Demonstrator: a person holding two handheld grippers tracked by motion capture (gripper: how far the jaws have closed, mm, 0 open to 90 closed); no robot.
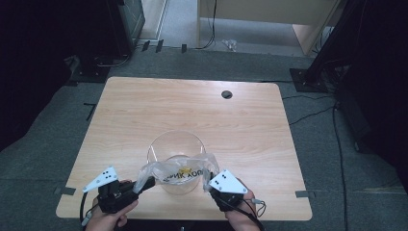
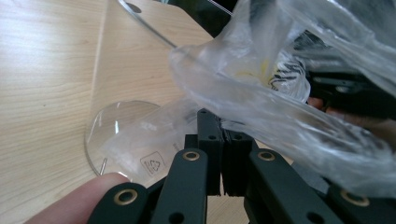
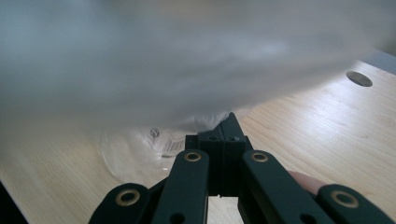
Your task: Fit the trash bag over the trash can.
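Currently both tools sit at the near edge of the counter (image 1: pixel 240 110), one at each end of a clear plastic bag (image 1: pixel 180 169).

Left tool (image 1: pixel 150 183): jaws clenched on the bag's left end. In the left gripper view the pads meet with film pinched between them, and a fingertip shows at bottom left. Right tool (image 1: pixel 210 185): jaws clenched on the bag's right end. In the right gripper view the pads are together with the film bunched at their tips; the bag close to the lens is a grey blur.

Bag: stretched between the two tools, draped over the near rim of a clear glass bowl (image 1: pixel 175 144), hanging partly inside it. Cannot tell whether anything is in the bag; the film is crumpled.

Writing: black lettering plus a yellow mark on the bag, seen upside down from the high view and not legible enough to read as a word. A small recycling triangle symbol (image 2: pixel 153 164) is printed on the film near the left tool's jaws; a similar small mark shows in the right gripper view.

Bowl: stands on the counter at centre, just beyond the tools, holding nothing but the sagging part of the bag.

Farther off: a round cable hole (image 1: pixel 226 94) near the counter's far edge.
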